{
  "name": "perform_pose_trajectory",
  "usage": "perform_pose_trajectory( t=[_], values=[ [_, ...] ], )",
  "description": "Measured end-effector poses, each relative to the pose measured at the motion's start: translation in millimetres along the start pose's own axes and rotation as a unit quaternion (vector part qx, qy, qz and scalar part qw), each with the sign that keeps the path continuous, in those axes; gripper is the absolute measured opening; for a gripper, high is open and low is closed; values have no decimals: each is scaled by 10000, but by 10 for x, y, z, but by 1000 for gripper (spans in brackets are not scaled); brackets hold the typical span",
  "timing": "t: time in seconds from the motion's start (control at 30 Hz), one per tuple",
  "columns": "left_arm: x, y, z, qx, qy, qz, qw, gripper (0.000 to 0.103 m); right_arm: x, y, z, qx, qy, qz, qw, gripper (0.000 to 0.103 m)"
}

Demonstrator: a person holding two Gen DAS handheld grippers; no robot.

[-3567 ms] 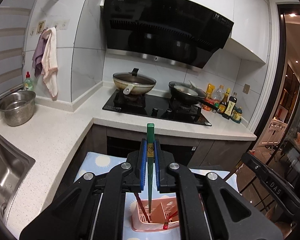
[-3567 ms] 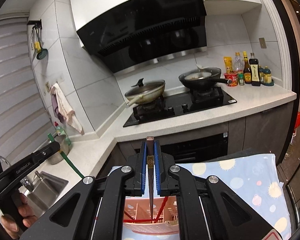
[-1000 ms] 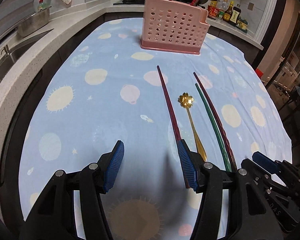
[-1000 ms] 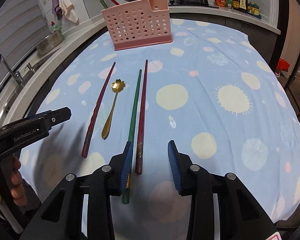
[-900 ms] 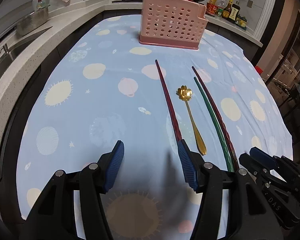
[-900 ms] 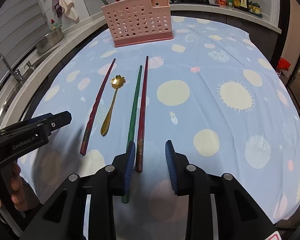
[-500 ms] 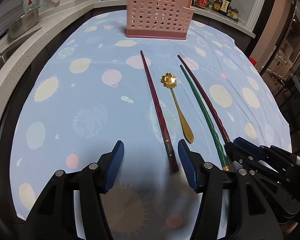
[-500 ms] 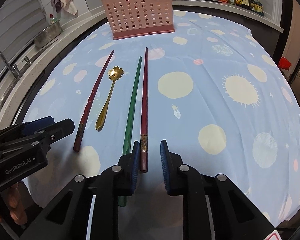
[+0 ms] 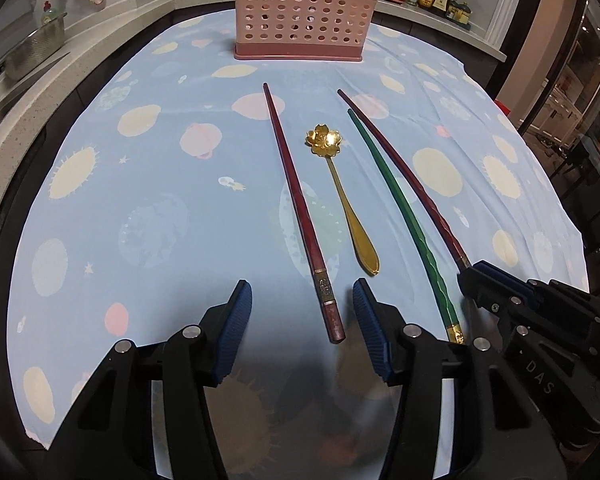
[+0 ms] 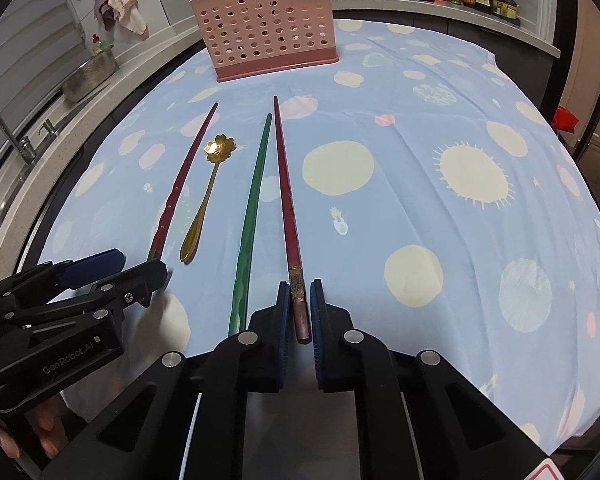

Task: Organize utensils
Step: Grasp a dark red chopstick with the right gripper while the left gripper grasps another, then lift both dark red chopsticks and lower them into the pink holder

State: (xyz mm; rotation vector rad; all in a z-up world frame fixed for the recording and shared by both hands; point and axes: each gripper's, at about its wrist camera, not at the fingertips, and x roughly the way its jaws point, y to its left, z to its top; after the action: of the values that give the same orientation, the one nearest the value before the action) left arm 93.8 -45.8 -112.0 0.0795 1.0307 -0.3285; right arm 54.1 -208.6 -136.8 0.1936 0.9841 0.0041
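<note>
From the left wrist view, the left gripper [image 9: 302, 304] has its blue-padded jaws spread wide, and the thick end of a dark red lacquered chopstick with a gold band [image 9: 296, 208] lies on the pale blue sun-and-planet patterned cloth [image 9: 140, 184] between them, nearer the right pad, touching neither; just beyond the right pad rests a gold flower-bowled metal spoon [image 9: 342, 196], further right a slim green chopstick [image 9: 404, 216] and a second dark red chopstick [image 9: 400, 176], whose near end runs to the tip of the right gripper [image 9: 470, 276]; straight ahead, well beyond the tips, stands the pink perforated plastic utensil holder [image 9: 300, 12]. From the right wrist view, the right gripper [image 10: 299, 316] has its jaws nearly together, flanking the banded end of that second red chopstick [image 10: 286, 208], though whether the pads already press it I cannot tell; the green chopstick [image 10: 250, 216] lies just left of the left pad. The risk, I judge, is that closing here drags or pins the green neighbour, or that a grip so near the end lets the long stick swing down when lifted. Only this view shows chopsticks already standing in the holder [image 10: 268, 20]; only the left view shows the left pads clear of their chopstick
</note>
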Motion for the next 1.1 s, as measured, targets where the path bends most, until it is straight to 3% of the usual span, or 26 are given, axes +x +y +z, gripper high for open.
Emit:
perform_pose_trajectory(
  t=[0.37, 1.1],
  values=[
    [-7, 22, -7, -6, -38, -24, 10000, 9, -12, -18, -15, 33, 2, 33, 10000, 8],
    [-273, 204, 43, -347, -235, -131, 9990, 7, -328, -71, -29, 168, -300, 152, 9993, 7]
  ],
)
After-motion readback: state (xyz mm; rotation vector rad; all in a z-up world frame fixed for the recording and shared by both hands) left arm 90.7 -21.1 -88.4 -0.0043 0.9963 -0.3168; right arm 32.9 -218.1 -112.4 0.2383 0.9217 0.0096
